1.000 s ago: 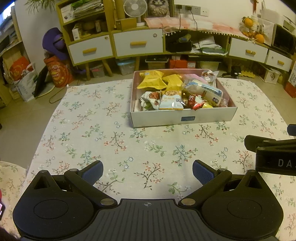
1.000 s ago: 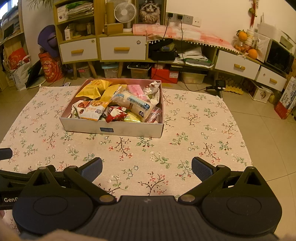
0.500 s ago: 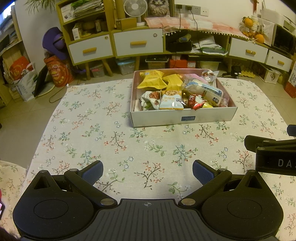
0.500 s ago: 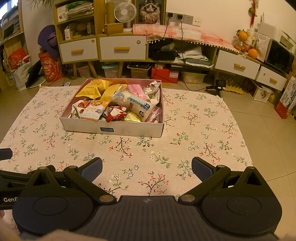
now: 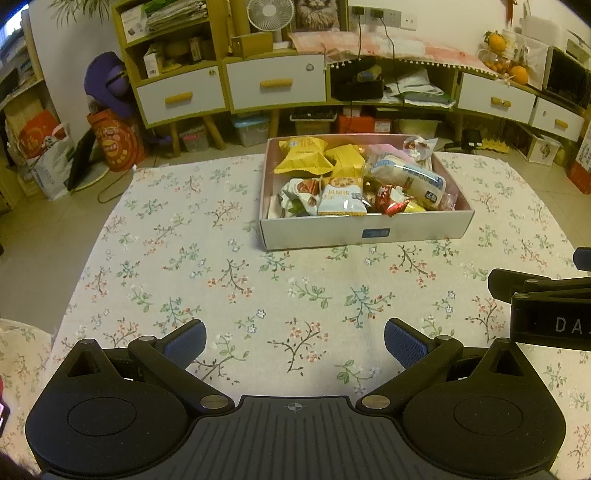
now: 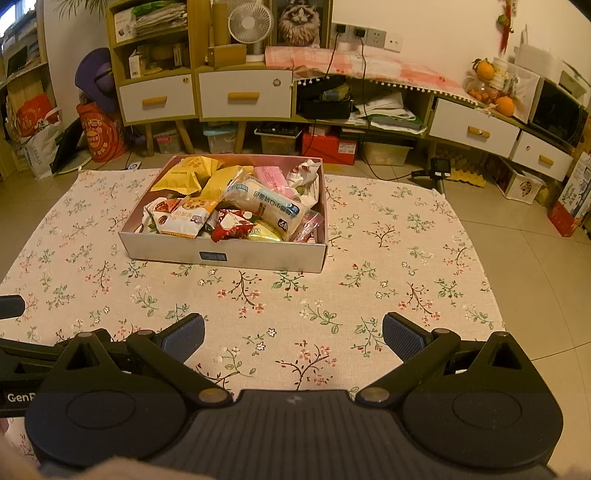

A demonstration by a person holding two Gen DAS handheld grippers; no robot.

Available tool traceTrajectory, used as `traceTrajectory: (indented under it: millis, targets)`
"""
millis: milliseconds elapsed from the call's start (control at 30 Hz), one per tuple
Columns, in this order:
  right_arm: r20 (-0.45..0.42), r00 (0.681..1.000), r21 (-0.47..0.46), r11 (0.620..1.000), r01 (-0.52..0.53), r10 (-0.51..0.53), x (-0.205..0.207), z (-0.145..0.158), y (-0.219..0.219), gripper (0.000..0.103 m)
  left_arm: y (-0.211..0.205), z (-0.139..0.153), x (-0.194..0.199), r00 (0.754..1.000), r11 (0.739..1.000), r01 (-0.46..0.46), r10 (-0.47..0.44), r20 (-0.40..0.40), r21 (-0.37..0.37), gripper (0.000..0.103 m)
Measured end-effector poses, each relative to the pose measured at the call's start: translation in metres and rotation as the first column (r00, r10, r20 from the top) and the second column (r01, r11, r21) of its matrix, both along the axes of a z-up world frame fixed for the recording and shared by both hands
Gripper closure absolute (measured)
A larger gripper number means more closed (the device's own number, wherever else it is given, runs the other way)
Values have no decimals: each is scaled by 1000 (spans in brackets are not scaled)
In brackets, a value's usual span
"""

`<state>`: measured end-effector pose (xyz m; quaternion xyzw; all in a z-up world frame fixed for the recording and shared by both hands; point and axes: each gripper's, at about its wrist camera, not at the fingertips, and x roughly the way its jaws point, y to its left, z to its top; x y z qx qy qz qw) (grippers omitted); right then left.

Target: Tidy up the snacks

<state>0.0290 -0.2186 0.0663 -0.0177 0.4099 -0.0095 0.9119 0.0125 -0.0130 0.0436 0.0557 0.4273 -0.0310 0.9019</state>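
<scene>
Yellow-framed cabinets (image 6: 207,92) with white drawers line the far wall, a small fan (image 6: 248,23) on top of them, and in front of them we see a low desk (image 5: 229,280) covered in a floral cloth. Toward the far side of that desk sits an open box (image 5: 365,230), white on the outside and pink inside, and it is heaped with snacks (image 6: 236,206): two yellow packets (image 5: 301,157) at the back, a long white roll-shaped pack with blue print (image 6: 264,208) lying across the pile, a cookie bag (image 5: 341,195) and a red wrapper (image 6: 231,227) near the front wall. From the left wrist view our left tool (image 5: 293,341) hovers above the bare cloth near the desk's close edge, well short of the box, its blue-padded fingers (image 5: 404,343) spread wide apart with nothing between them. Our right tool (image 6: 293,338) is in the same posture in its own view, spread wide, empty, over the cloth and well apart from the box. Each tool shows at the edge of the other's view, so we hold them side by side. All the snacks we can see lie inside the box; the cloth around it is bare.
</scene>
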Motion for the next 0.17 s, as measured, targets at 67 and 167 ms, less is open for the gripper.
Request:
traceTrajectory:
  millis: [67, 167]
  targets:
    - [-1, 1000, 0, 1000, 0, 0, 0, -1, 0, 0, 1, -1, 0, 1000, 1000, 0, 0, -2, -2, 0]
    - [-1, 1000, 0, 1000, 2, -2, 0, -1, 0, 0, 2, -2, 0, 1000, 1000, 7, -7, -4, -3, 0]
